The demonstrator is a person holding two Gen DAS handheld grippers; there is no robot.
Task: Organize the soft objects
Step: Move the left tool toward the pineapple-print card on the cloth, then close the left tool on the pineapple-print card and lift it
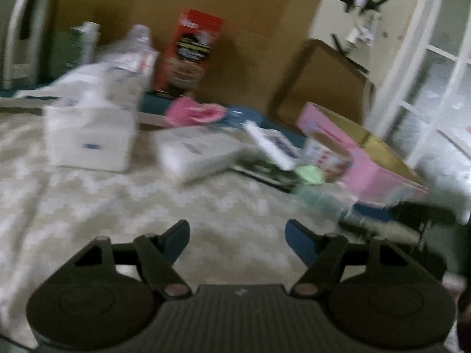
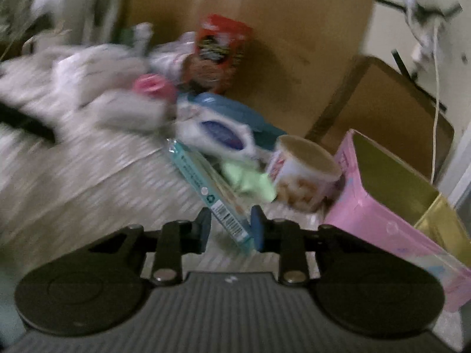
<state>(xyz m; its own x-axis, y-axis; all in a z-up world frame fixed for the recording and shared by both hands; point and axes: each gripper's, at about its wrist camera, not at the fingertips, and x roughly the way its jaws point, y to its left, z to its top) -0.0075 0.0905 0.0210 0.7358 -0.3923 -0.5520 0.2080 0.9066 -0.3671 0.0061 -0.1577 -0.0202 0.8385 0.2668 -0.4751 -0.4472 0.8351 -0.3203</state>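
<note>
Two claws are out over my pale patterned bed (image 1: 88, 206): my left claw (image 1: 237, 239) hangs wide and empty, my right claw (image 2: 231, 232) has closed narrowly on a teal box (image 2: 212, 197). One green cloth (image 2: 250, 181) lies just behind, against one tub (image 2: 303, 170) and one pink box (image 2: 382, 206). Only the left view shows two white boxes (image 1: 91, 138); blur hides details.

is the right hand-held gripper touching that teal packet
Cannot tell. In the blurred right wrist view the teal packet sits between the right hand-held gripper fingers, but neither pad contact nor a gap shows plainly.
</note>
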